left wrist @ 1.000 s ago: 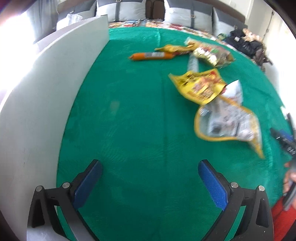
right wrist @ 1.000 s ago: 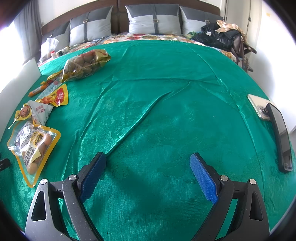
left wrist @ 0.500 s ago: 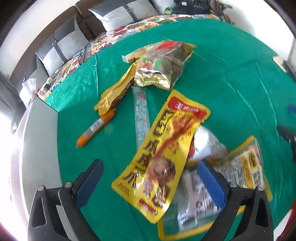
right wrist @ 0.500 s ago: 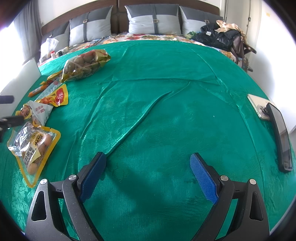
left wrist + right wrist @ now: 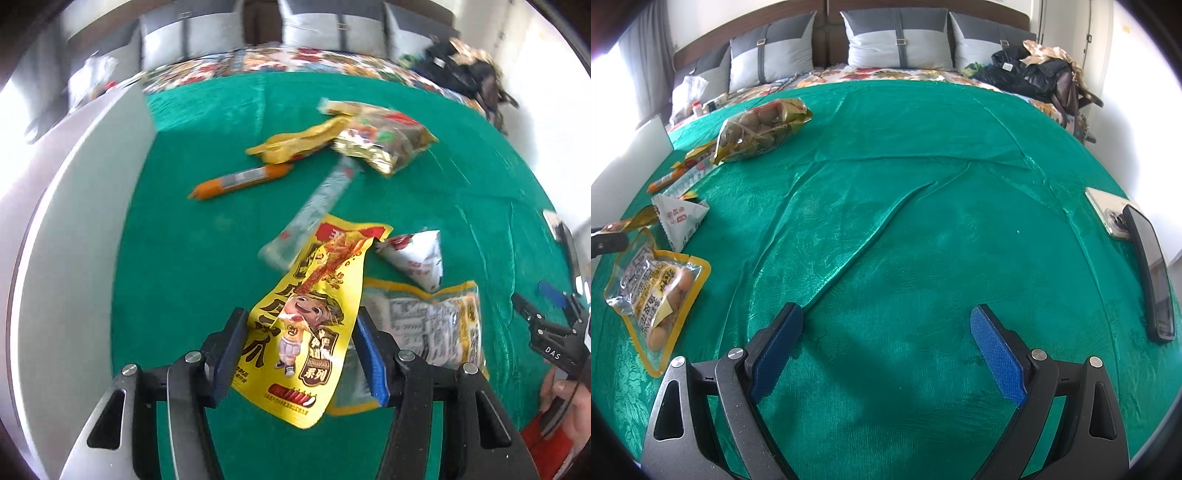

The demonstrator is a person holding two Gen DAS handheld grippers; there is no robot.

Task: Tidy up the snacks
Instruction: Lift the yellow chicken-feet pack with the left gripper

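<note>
The left gripper (image 5: 299, 354) pinches a yellow snack packet (image 5: 306, 325) between its two blue pads; the packet's lower end hangs out past the pads and its red top edge reaches away toward the other snacks. All of this is over a bed covered with a green cloth (image 5: 923, 206).

Just right of the held packet lies a clear pouch with a yellow border (image 5: 428, 332), partly hidden behind the right pad. Beyond it sits a white three-cornered packet (image 5: 417, 254), and a long clear stick pack (image 5: 314, 210) runs slantwise under the yellow packet's top. Farther off are an orange sausage (image 5: 240, 181), a crumpled yellow wrapper (image 5: 295, 144) and a gold bag (image 5: 384, 142) touching one another at their ends. A white board (image 5: 74, 229) stands along the left edge of the cloth.

The right gripper (image 5: 886, 347) has its pads spread wide with nothing between them, hovering over bare green cloth well apart from the snacks. In its view the bordered pouch (image 5: 653, 291), the white packet (image 5: 679, 218) and the gold bag (image 5: 761, 129) lie along the left side. At the right edge lie a phone (image 5: 1108, 214) and a dark narrow slab (image 5: 1152, 273), touching. Grey pillows (image 5: 897, 40) line the headboard, with dark clothes (image 5: 1034, 74) heaped near them.
</note>
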